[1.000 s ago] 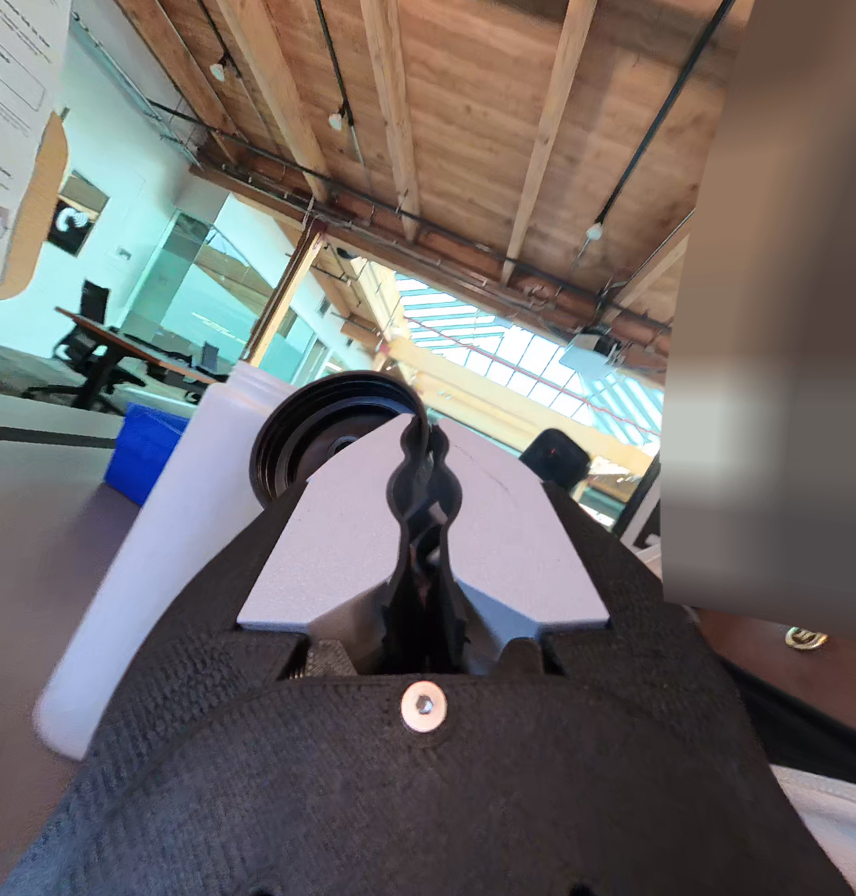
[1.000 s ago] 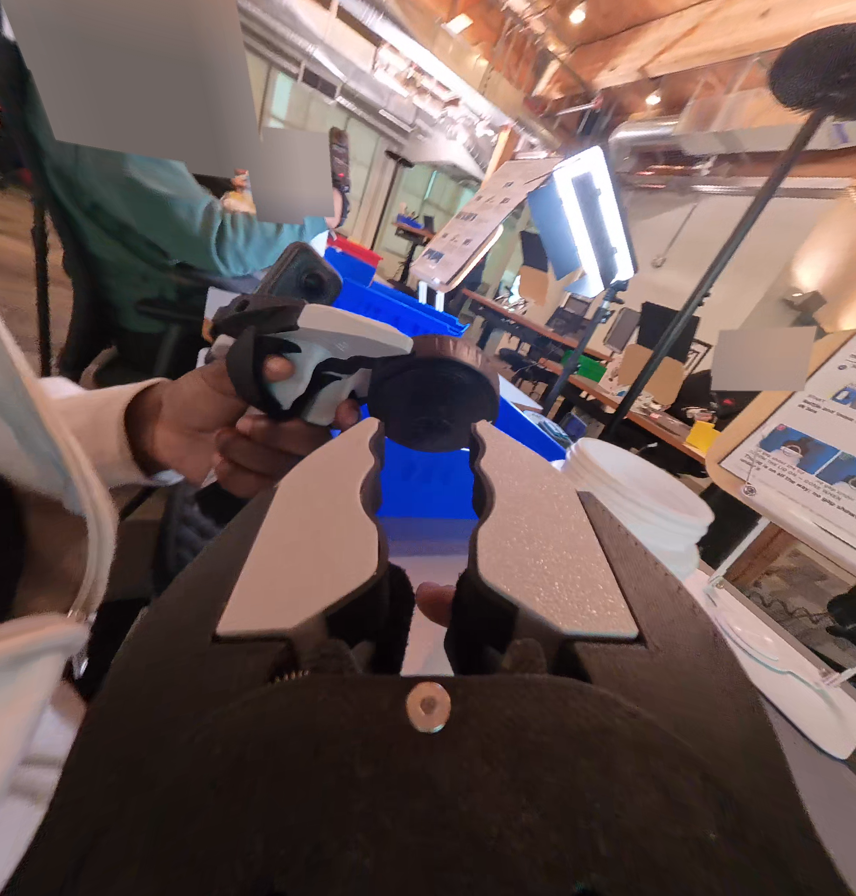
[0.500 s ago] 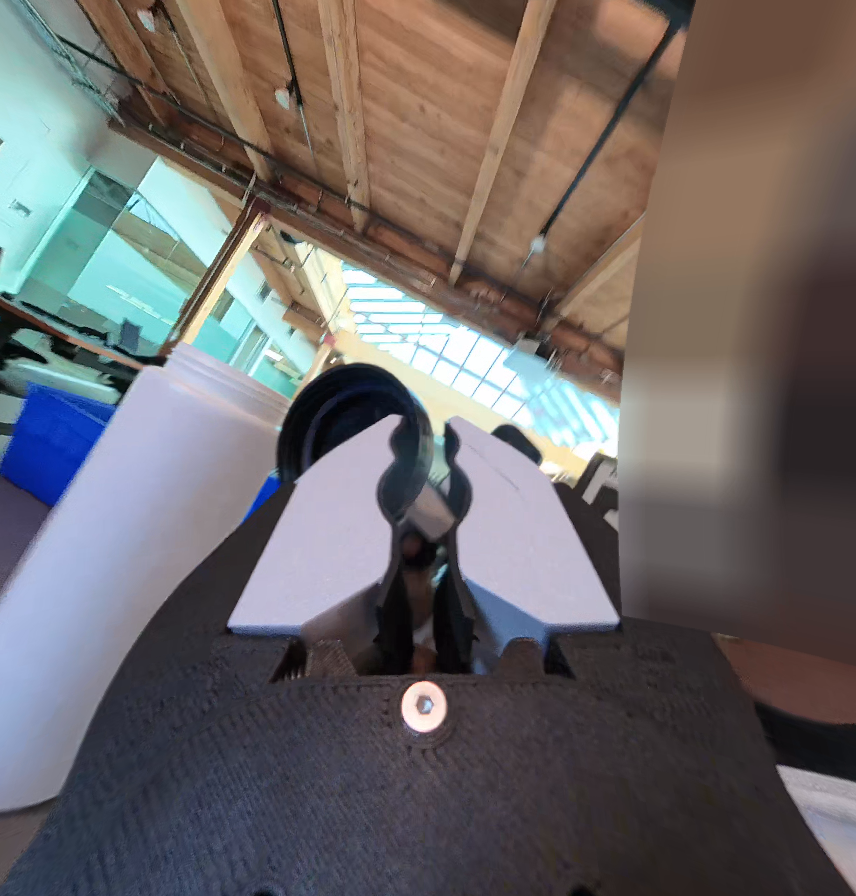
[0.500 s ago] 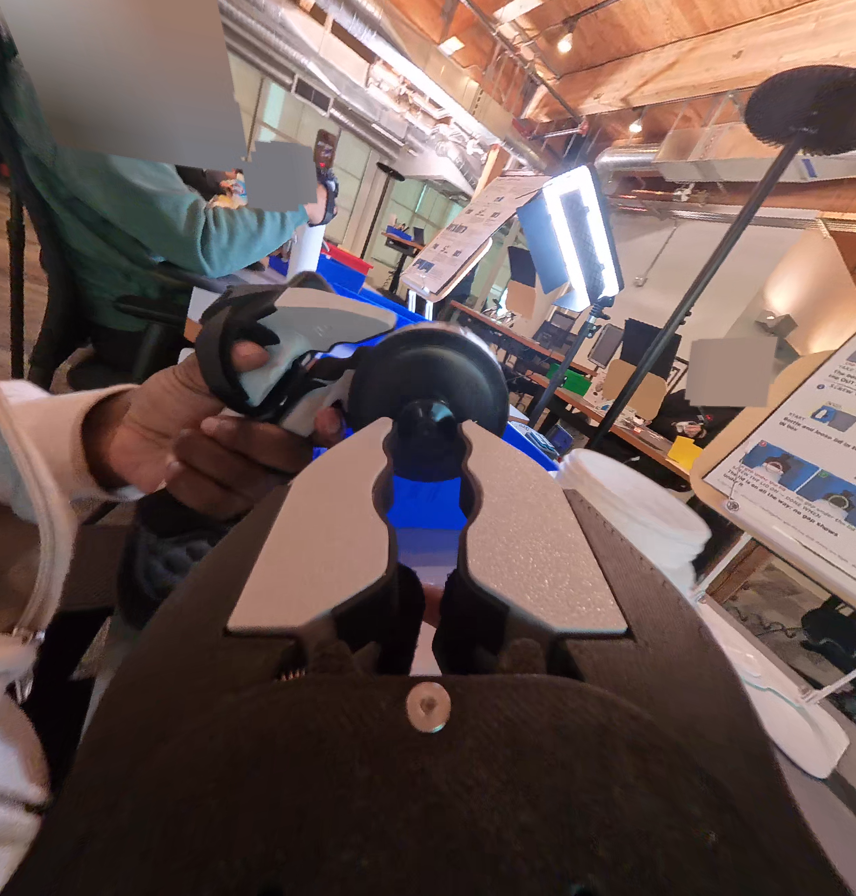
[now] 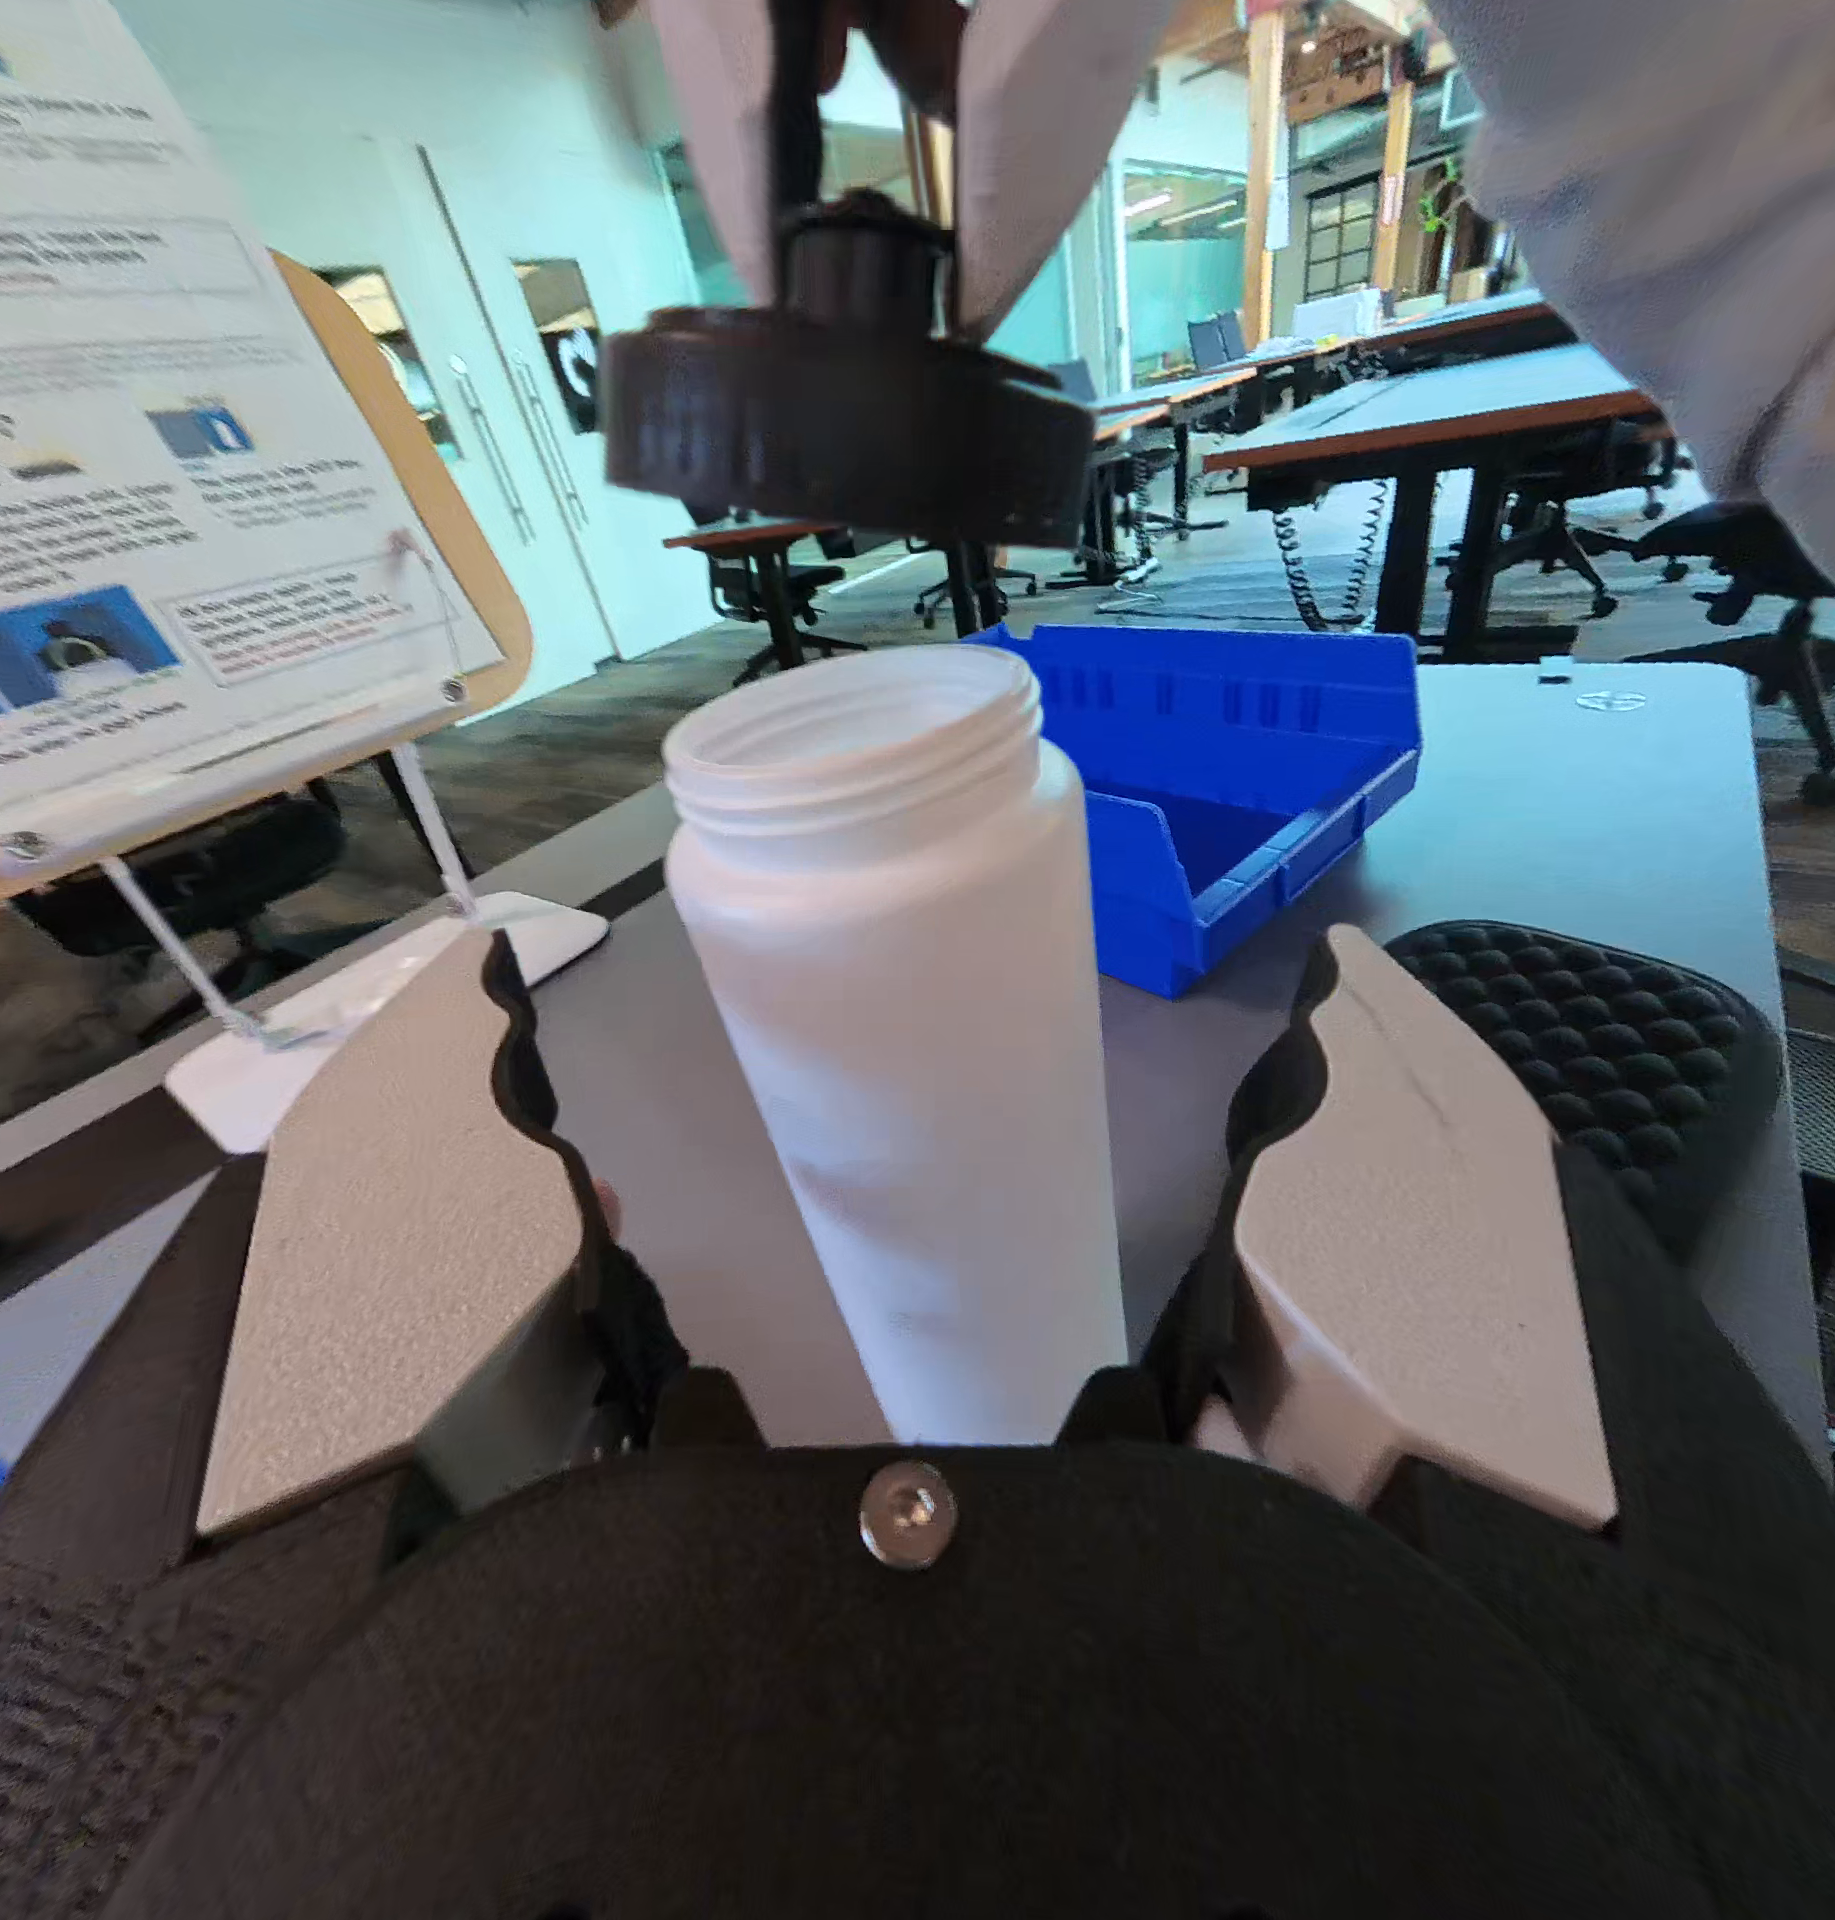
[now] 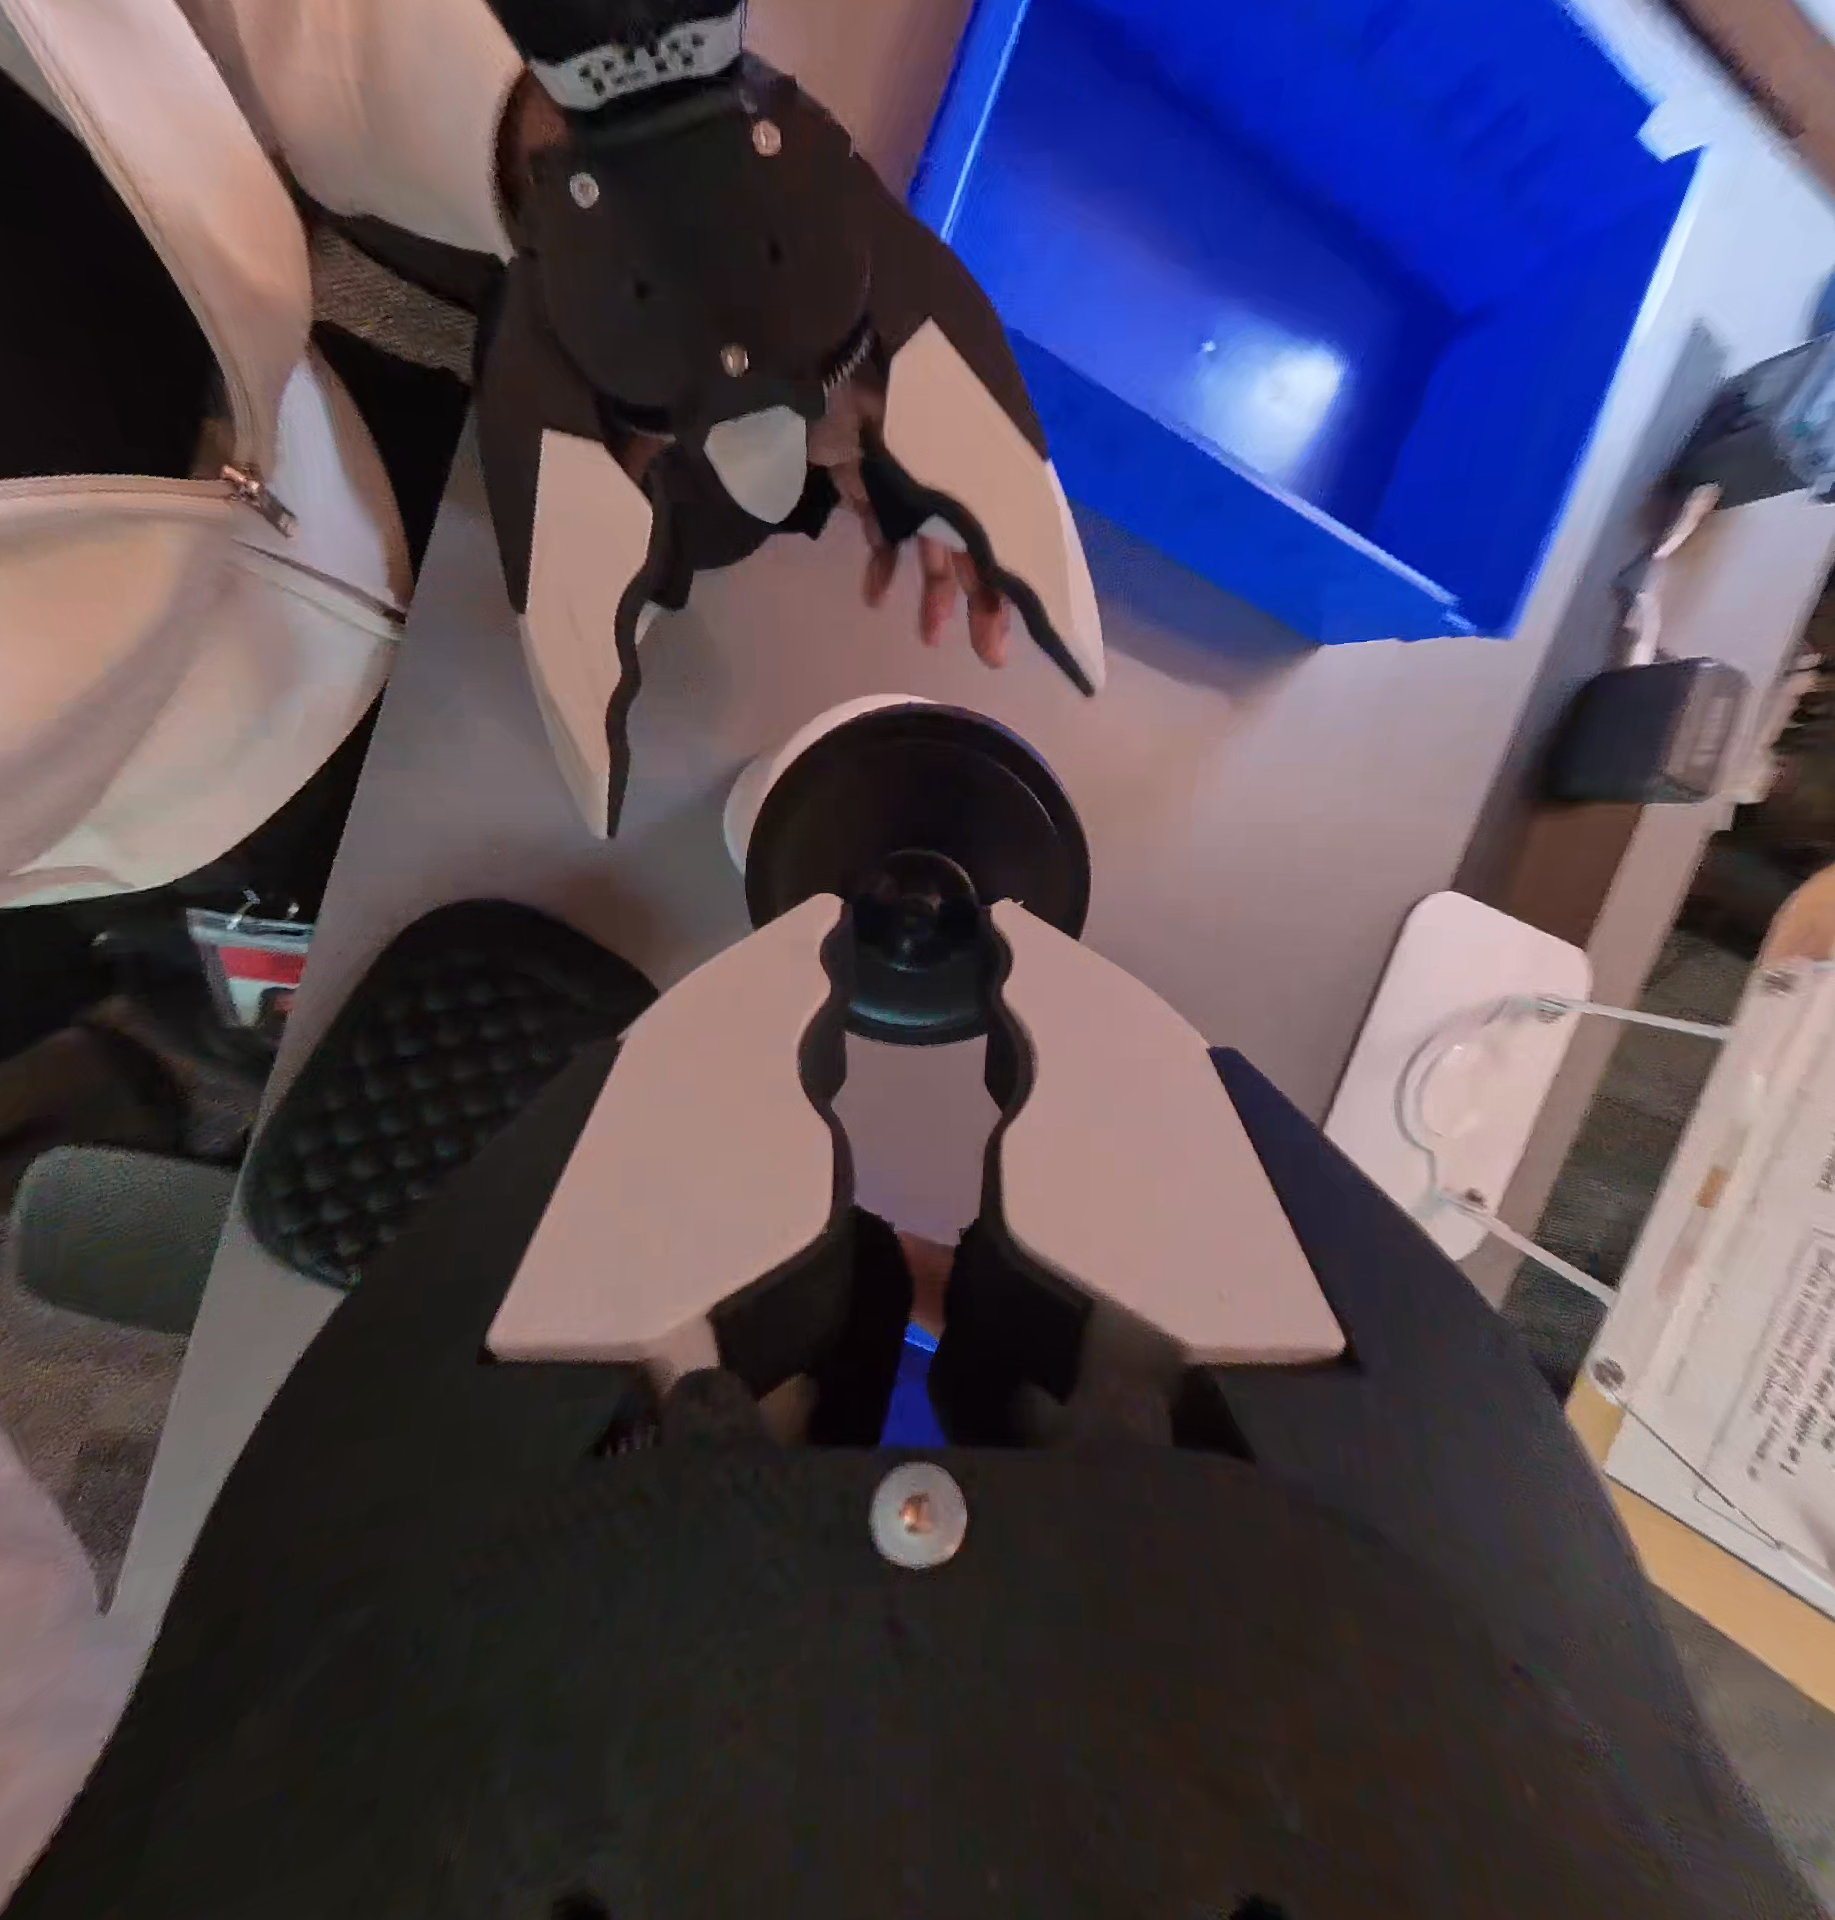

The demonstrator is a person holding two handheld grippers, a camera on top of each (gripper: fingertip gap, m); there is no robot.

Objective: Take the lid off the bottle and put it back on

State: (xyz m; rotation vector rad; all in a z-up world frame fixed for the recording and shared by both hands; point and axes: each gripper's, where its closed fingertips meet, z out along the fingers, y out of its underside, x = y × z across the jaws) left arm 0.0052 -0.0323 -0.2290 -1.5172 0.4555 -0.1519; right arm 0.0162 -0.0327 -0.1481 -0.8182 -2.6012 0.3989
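Left gripper (image 5: pixel 908 1049) spread wide around the white bottle (image 5: pixel 908 997), not touching (mouth uncapped). Right gripper (image 6: pixel 918 920) clamps the black lid (image 5: pixel 840 426) by its knob, above the bottle. Blue bin (image 5: pixel 1256 769) far right.

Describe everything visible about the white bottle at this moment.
The bottle is a tall, matte white plastic cylinder with a wide, threaded neck, open and uncapped. It stands upright on the grey table, between the open left tool's fingers, which don't touch it. The black lid hangs just above its mouth, held by the right tool.
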